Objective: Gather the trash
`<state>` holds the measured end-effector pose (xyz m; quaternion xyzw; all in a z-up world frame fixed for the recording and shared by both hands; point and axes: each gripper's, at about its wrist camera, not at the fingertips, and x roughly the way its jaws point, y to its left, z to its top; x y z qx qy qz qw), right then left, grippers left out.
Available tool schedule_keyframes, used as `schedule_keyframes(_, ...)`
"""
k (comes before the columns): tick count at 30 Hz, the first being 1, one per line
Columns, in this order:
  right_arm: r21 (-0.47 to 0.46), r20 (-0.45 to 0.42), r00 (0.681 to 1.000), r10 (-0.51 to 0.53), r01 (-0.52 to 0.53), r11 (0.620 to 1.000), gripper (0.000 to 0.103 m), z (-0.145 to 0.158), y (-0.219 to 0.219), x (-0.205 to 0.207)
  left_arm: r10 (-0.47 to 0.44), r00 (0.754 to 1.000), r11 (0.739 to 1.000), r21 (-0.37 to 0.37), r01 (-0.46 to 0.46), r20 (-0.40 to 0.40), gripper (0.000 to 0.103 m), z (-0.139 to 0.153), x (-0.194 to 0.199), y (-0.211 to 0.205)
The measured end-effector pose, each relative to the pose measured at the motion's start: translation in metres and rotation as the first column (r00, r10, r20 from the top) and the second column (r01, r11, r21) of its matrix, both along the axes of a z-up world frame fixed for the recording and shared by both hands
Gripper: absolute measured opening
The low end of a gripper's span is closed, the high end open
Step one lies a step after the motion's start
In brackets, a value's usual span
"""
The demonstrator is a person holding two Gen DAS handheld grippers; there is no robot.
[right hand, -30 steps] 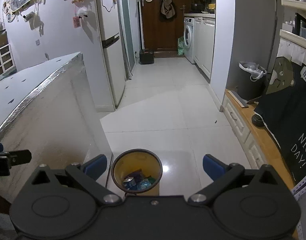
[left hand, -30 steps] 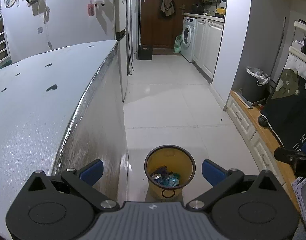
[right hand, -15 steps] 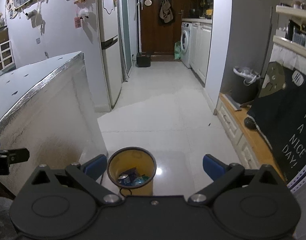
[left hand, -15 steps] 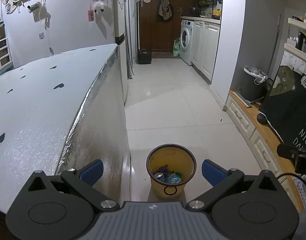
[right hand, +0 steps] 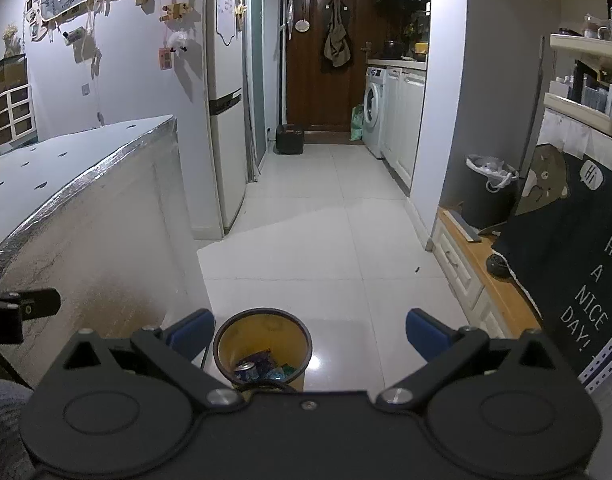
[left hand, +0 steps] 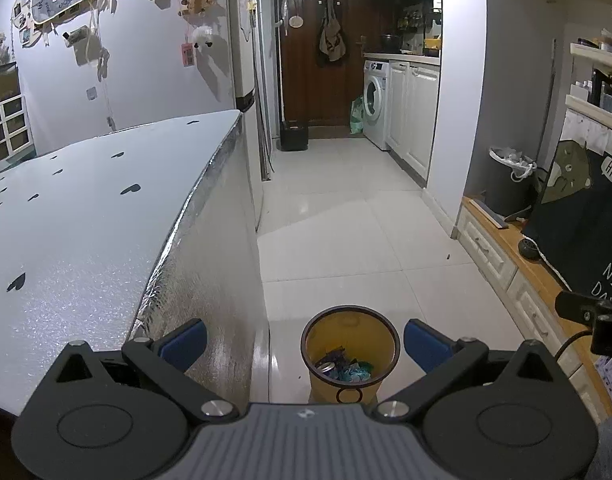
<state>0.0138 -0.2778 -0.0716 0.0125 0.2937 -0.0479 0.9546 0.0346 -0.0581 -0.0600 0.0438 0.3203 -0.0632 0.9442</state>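
Left tongs [left hand: 305, 339]: spread wide, nothing between the blue pads, hanging in the air above the floor.
Right tongs [right hand: 310, 331]: spread just as wide, empty too, level with its partner.
Yellow bin [left hand: 350, 350]: there it is, upright on the white tiled floor [left hand: 358, 232], low down between the left tongs' pads and nearer the right-hand one; from the right wrist view it [right hand: 262, 347] sits just inside the left-hand pad.
Trash in the bin: a can [right hand: 244, 369] with its silver top showing, lying among blue and teal wrappers [left hand: 352, 368] at the bottom; how many pieces there are, I cannot tell.
Table [left hand: 85, 216]: a pale top dotted with small dark hearts, edged in silvery foil, running along the left of both tongs; its foil-clad side drops to the floor just beside the bin.
Each seen by the other: the tip of the right tongs pokes in at the far right edge of the left wrist view, and the tip of the left tongs shows at the far left edge of the right wrist view.
Ahead of the tongs: a long corridor, a fridge [right hand: 225, 120] to the left past the table, a washing machine [left hand: 376, 104] and a dark wooden door [right hand: 326, 52] at the far end.
Right of the tongs: a low wooden cabinet [right hand: 472, 264] with a grey lined bin [right hand: 488, 192] on it and a black "HAVE A NICE DAY" cloth [right hand: 578, 280] draped over.
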Motion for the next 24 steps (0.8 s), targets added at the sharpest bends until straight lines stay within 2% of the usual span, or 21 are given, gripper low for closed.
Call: schedule_keyframes(24,0.014,0.021,1.0,-0.008,0.008,1.0,0.103,-0.0008,0.0012,-0.0052,-0.003,1.0,1.0,0.009,0.003,0.008,0.103,0.0005,-0.0011,0.0018)
